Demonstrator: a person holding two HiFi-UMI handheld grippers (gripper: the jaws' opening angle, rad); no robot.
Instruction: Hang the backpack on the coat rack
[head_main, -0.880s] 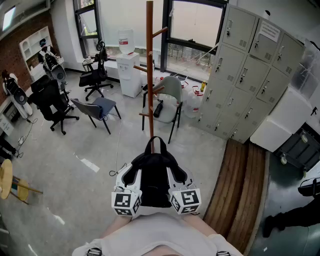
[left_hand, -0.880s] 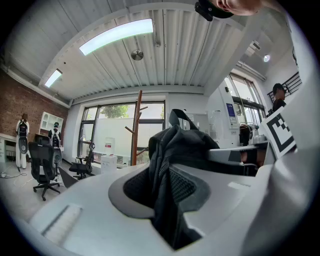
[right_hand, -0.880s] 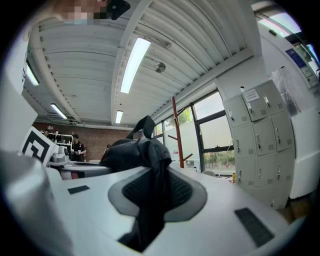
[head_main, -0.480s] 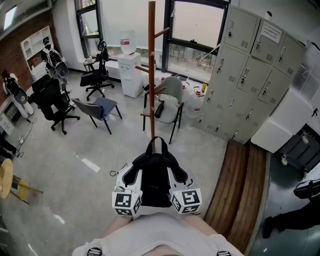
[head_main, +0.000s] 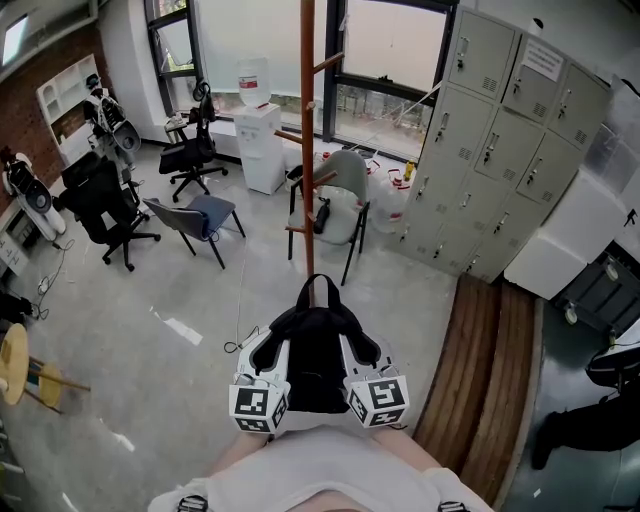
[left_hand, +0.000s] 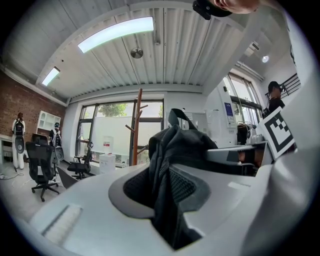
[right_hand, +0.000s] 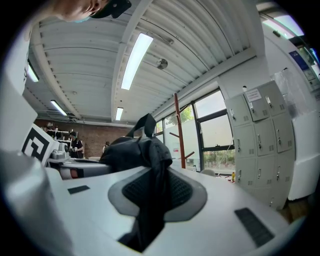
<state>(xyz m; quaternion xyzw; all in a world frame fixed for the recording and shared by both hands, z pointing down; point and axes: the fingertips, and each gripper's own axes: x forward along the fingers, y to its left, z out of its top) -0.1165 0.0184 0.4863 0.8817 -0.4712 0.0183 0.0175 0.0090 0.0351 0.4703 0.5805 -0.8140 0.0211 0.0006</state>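
Note:
A black backpack (head_main: 318, 352) hangs level in front of me between both grippers, its carry loop (head_main: 319, 290) pointing ahead. My left gripper (head_main: 262, 352) is shut on the bag's left side, with dark fabric pinched between its pads (left_hand: 165, 192). The right gripper (head_main: 366, 350) is likewise shut on the bag's right side, with fabric squeezed in its jaws (right_hand: 150, 197). The brown wooden coat rack (head_main: 307, 150) stands straight ahead, a short way beyond the loop. Short pegs (head_main: 326, 64) stick out from its pole at several heights. It also shows in the gripper views: the coat rack (left_hand: 136, 127), the coat rack (right_hand: 177, 130).
A pale chair (head_main: 338, 205) holding a dark object stands just behind the rack. A blue-grey chair (head_main: 192, 216), black office chairs (head_main: 100, 205) and a water dispenser (head_main: 257, 130) are to the left. Grey lockers (head_main: 495, 150) line the right. A wooden strip (head_main: 480, 370) runs along the floor at my right, with a person (head_main: 590, 425) beyond it.
The coat rack has come nearer in the head view and its top now runs out of frame. Both grippers keep the same hold on the backpack.

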